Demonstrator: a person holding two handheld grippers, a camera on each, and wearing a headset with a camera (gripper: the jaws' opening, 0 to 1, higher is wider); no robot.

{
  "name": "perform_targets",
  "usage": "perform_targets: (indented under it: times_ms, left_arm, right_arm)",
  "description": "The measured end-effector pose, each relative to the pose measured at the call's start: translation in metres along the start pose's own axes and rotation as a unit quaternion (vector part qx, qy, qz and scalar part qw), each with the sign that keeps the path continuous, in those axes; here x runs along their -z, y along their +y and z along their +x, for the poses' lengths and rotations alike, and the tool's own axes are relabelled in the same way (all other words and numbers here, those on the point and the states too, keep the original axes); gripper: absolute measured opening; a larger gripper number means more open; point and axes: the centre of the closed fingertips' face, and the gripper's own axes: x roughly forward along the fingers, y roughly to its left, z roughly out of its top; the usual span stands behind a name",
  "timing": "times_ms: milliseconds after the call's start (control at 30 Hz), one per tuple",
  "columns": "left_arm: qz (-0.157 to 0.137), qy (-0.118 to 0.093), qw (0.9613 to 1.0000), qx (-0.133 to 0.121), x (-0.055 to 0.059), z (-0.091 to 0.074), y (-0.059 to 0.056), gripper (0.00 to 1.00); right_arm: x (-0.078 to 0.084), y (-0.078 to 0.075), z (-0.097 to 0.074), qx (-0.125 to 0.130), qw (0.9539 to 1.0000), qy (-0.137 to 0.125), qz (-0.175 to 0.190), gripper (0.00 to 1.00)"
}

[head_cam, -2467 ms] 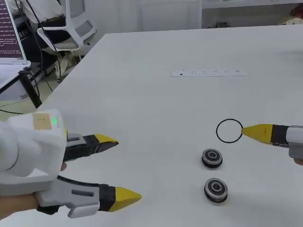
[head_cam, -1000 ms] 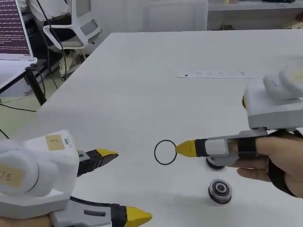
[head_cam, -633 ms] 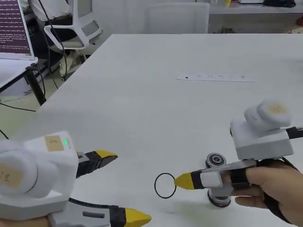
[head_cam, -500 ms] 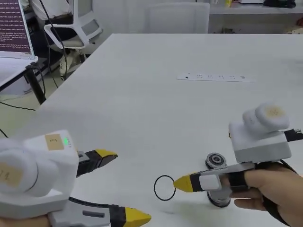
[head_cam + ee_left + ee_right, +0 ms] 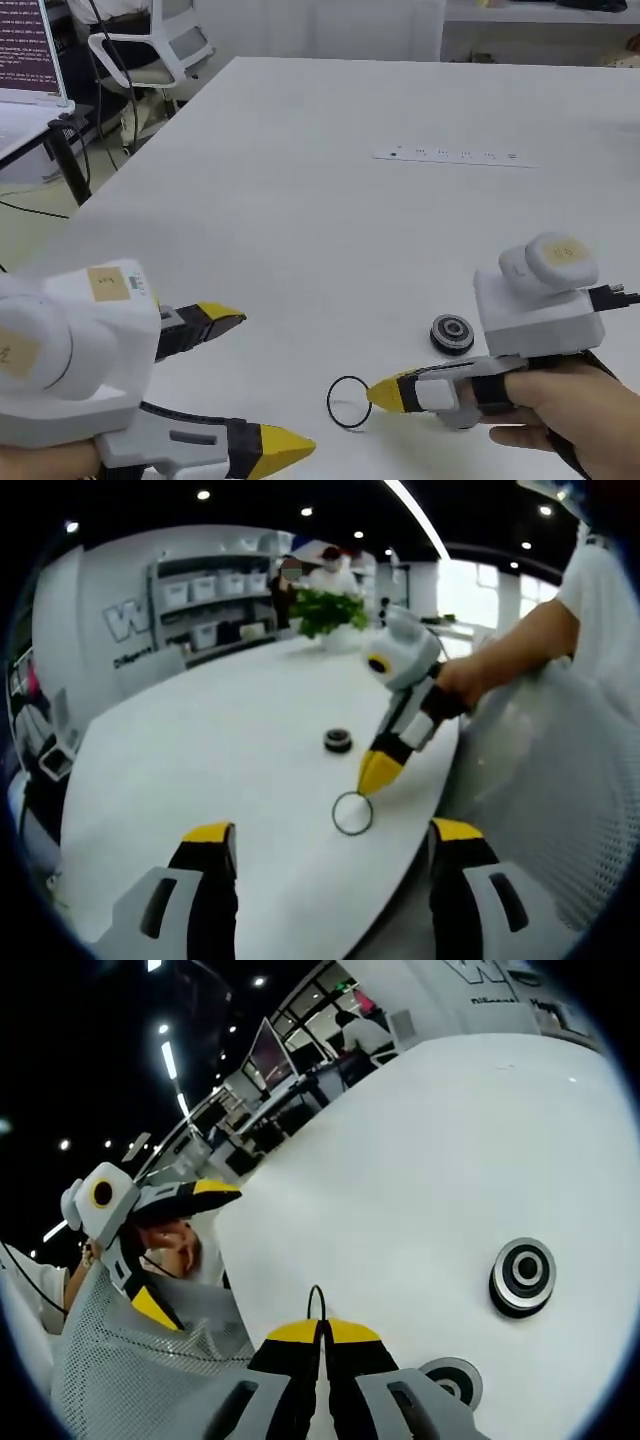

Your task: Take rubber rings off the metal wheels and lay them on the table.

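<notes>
Right hand-held gripper (image 5: 372, 396) is pinching one freed rubber ring (image 5: 348, 403) at the tabletop (image 5: 330, 220), not yet laid. Left hand-held gripper (image 5: 275, 382) is hanging open. Can't tell if the wheels (image 5: 522, 1275) are keeping other rings.

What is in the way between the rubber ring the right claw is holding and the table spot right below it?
Nothing visible. The rubber ring, pinched in the right claw, has bare table under it. The metal wheel sits off to the side, and the open left claw is apart from it.
</notes>
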Motion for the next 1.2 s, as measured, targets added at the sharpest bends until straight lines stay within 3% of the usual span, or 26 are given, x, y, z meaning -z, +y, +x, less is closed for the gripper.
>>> perform_targets:
  times_ms: [267,633,900,1033,1200]
  left_arm:
    - [-0.002,-0.001,1.0,0.002,0.0,0.0,-0.001,0.79]
    - [-0.003,-0.001,1.0,0.002,0.001,0.0,0.0,0.79]
    - [-0.001,0.0,1.0,0.004,0.001,0.0,-0.001,0.79]
    - [0.0,0.001,1.0,0.005,0.001,0.0,-0.002,0.79]
    - [0.001,0.003,1.0,0.007,0.002,0.0,-0.002,0.79]
  right_arm:
    - [0.002,-0.009,0.002,0.025,0.9994,0.005,-0.025,0.0]
    - [-0.004,-0.018,-0.005,0.042,0.9989,-0.007,-0.022,0.08]
    - [-0.008,-0.024,-0.012,0.068,0.9957,-0.006,-0.062,0.15]
    - [-0.009,-0.028,-0.016,0.086,0.99,0.007,-0.111,0.23]
    - [-0.019,-0.02,-0.024,0.078,0.9881,-0.011,-0.133,0.27]
